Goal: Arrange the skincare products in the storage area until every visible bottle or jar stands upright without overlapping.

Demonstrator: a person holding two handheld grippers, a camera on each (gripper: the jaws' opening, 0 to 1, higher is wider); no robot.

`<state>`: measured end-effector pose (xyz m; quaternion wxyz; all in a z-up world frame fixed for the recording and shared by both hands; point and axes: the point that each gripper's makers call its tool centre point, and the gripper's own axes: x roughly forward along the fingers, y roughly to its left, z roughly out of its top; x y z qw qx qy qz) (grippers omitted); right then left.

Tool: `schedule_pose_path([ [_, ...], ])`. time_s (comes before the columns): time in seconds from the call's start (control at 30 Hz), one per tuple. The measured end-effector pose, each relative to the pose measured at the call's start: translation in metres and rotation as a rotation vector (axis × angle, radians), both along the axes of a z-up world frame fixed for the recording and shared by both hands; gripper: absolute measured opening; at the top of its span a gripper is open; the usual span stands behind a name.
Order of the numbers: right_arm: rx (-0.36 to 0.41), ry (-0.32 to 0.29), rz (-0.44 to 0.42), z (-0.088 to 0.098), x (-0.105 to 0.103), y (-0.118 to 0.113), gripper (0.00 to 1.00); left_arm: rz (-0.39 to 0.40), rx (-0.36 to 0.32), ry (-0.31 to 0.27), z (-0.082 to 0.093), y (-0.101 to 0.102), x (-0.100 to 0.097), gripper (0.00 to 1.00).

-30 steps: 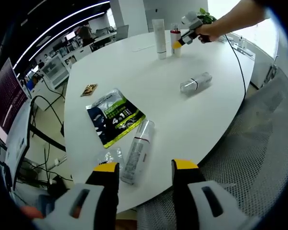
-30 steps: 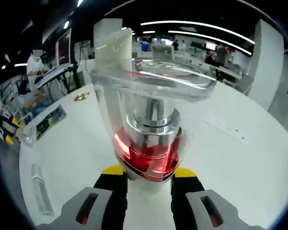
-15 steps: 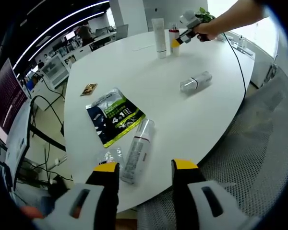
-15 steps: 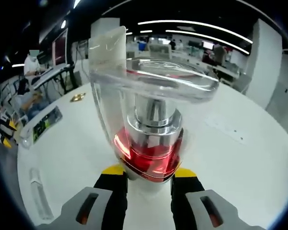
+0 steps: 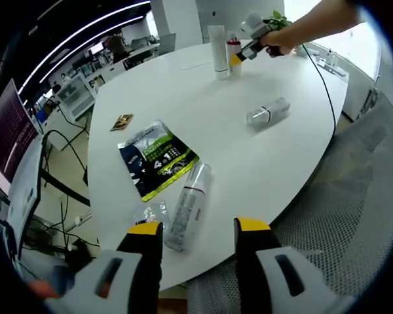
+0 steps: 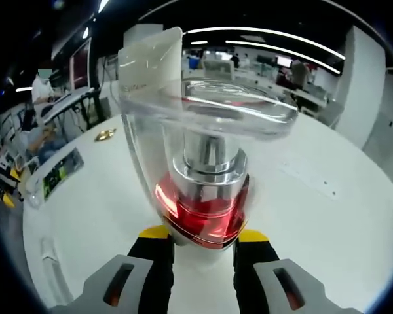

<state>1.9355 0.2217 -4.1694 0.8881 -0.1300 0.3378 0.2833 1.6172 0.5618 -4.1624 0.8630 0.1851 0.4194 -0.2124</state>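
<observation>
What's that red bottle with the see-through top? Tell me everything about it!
The red bottle has a clear cap over a silvery pump neck and a shiny red body. It stands upright at the table's far end, held between the jaws of the right tool. A tall white tube stands right beside it; whether they touch is unclear.

I saw a green-and-black pouch [image 5: 156, 159] lying flat on the white table [image 5: 216, 111], with a small gold packet [image 5: 122, 122] near it toward the far side. A mesh chair [image 5: 354, 216] stood just beside the table's near edge. A black cable [image 5: 327, 78] trailed across the far corner, and a plant [image 5: 280, 21] showed beyond. Desks with monitors [image 5: 6, 131] stood off the table's left side under ceiling light strips [image 6: 268, 33].
</observation>
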Motion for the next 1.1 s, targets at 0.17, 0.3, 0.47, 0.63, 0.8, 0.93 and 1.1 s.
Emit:
schedule_pose_path([
  [0.17, 0.014, 0.011, 0.028, -0.002, -0.001, -0.001, 0.31, -0.001, 0.001, 0.0, 0.0, 0.0, 0.0, 0.38],
  [0.3, 0.003, 0.023, 0.076, -0.006, -0.006, -0.005, 0.38, -0.001, 0.001, -0.001, 0.001, 0.0, 0.0, 0.38],
  [0.47, -0.041, 0.043, 0.161, -0.008, -0.01, -0.005, 0.28, -0.002, 0.003, -0.001, 0.0, 0.0, 0.0, 0.38],
  [0.63, -0.059, 0.061, 0.167, -0.009, -0.008, -0.004, 0.26, 0.001, 0.003, 0.0, 0.0, 0.0, 0.0, 0.38],
  [0.8, -0.073, 0.065, 0.175, -0.011, -0.006, -0.006, 0.26, 0.001, 0.004, 0.0, 0.0, 0.001, 0.0, 0.37],
  [0.93, -0.079, 0.068, 0.172, -0.011, -0.007, -0.006, 0.26, 0.001, 0.005, 0.001, 0.0, 0.001, 0.0, 0.37],
  [1.1, -0.085, 0.071, 0.17, -0.01, -0.009, -0.006, 0.26, 0.001, 0.004, 0.002, 0.0, 0.001, 0.0, 0.37],
])
